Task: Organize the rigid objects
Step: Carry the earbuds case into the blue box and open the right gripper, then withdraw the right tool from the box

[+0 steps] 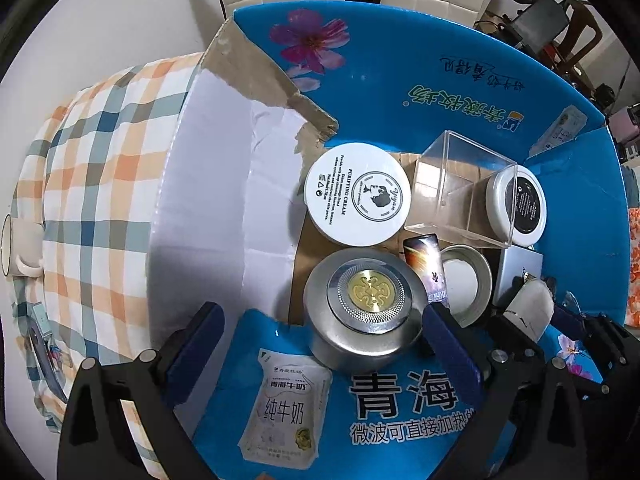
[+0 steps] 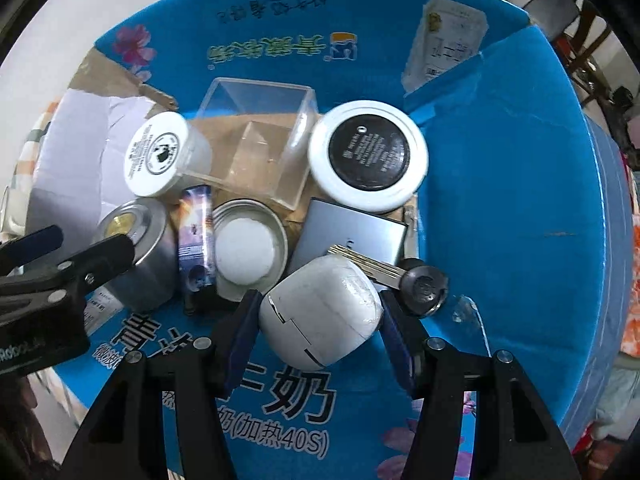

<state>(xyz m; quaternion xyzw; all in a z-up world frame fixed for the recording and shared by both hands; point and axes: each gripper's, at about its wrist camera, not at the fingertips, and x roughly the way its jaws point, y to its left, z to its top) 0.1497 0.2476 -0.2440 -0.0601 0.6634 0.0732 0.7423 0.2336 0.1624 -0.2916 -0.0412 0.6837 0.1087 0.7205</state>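
Note:
A blue milk carton box [image 1: 440,60] holds the objects. A silver round tin with a gold emblem [image 1: 364,312] stands near its front wall, between the wide-apart fingers of my open left gripper [image 1: 322,314]; only the right finger is close to it. My right gripper [image 2: 320,300] is shut on a white earbud case [image 2: 320,308], with both pads against its sides, low over the box's front flap. That case shows in the left wrist view too [image 1: 528,308]. A key [image 2: 404,276] lies just behind it on a grey flat case [image 2: 348,232].
Further in are a white cream jar [image 1: 357,194], a clear plastic box [image 1: 460,192], a black-lidded white jar [image 2: 368,156], a small open tin [image 2: 250,246] and a colourful lighter [image 2: 194,236]. Left of the box lie a checked cloth [image 1: 92,200] and a mug [image 1: 16,248].

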